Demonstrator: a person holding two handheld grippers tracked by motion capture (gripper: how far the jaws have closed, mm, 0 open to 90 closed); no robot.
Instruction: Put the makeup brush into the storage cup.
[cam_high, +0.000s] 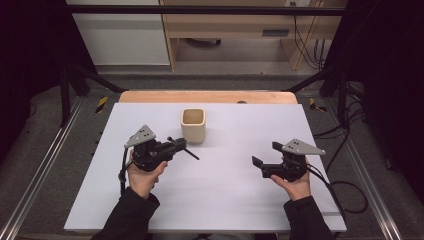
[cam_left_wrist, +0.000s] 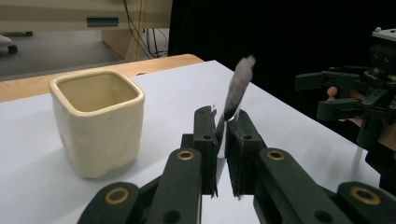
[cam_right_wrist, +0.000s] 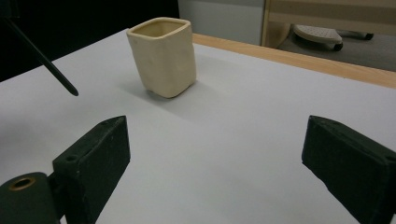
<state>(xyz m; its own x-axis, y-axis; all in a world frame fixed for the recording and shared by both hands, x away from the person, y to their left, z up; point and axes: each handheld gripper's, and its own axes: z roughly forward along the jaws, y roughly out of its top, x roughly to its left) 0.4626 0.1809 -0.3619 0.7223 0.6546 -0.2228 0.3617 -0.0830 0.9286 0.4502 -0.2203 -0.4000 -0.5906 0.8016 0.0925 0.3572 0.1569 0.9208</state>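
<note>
Brush (cam_left_wrist: 238, 86) was clenched in left gripper (cam_high: 176, 146) beside cup (cam_high: 193, 125) near table's (cam_high: 235, 200) far edge; right gripper (cam_high: 263, 161) gaped empty. Next, probably dropping it in.

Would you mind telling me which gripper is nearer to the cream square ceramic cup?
Left. The left gripper, shut on a thin black brush, sits just beside the cream square ceramic cup; the right gripper hangs open, well apart from it.

A slim dark brush (cam_high: 186, 148) with a grey tuft, clamped mid-frame, pointing right beside the cream square cup (cam_high: 193, 125).
</note>
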